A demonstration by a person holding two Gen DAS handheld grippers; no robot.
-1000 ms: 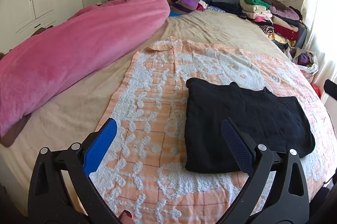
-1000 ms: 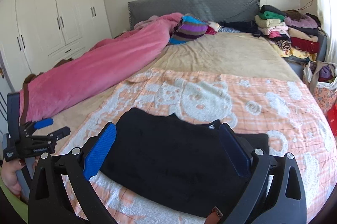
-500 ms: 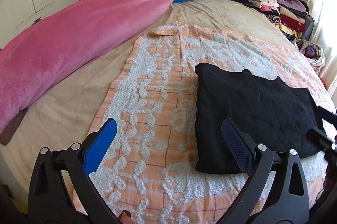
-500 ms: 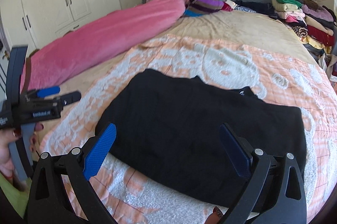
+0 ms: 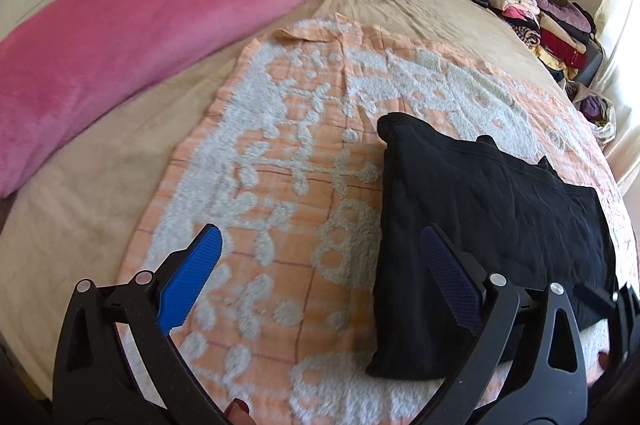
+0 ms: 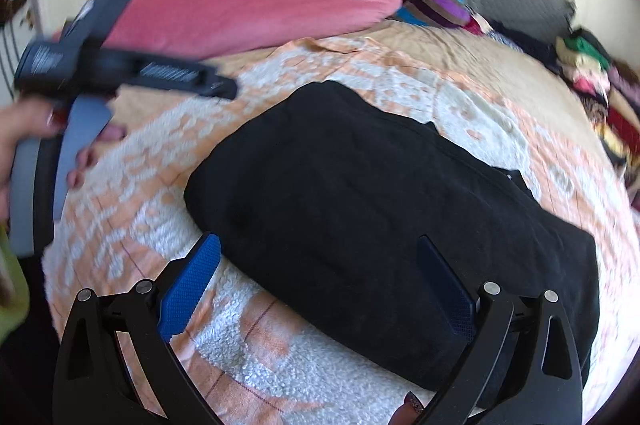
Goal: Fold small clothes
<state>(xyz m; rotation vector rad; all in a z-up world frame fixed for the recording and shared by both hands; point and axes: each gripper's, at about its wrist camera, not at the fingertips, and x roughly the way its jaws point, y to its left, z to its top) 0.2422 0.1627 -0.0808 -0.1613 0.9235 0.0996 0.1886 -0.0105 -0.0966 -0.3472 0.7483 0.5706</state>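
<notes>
While your left tongs stand wide open and grip nothing, their blue textured pads hang over the orange-and-white towel blanket, the right pad above the near left edge of the black garment. That garment is soft knit, folded to a rough rectangle, lying flat on the nubbly blanket on the bed. Your right tongs are likewise wide open and empty, poised over the garment's near edge. Only the right wrist view shows your left hand on its tool, with blurred, unreadable white lettering. A plush pink duvet lies along the left; folded clothes are stacked far right.
</notes>
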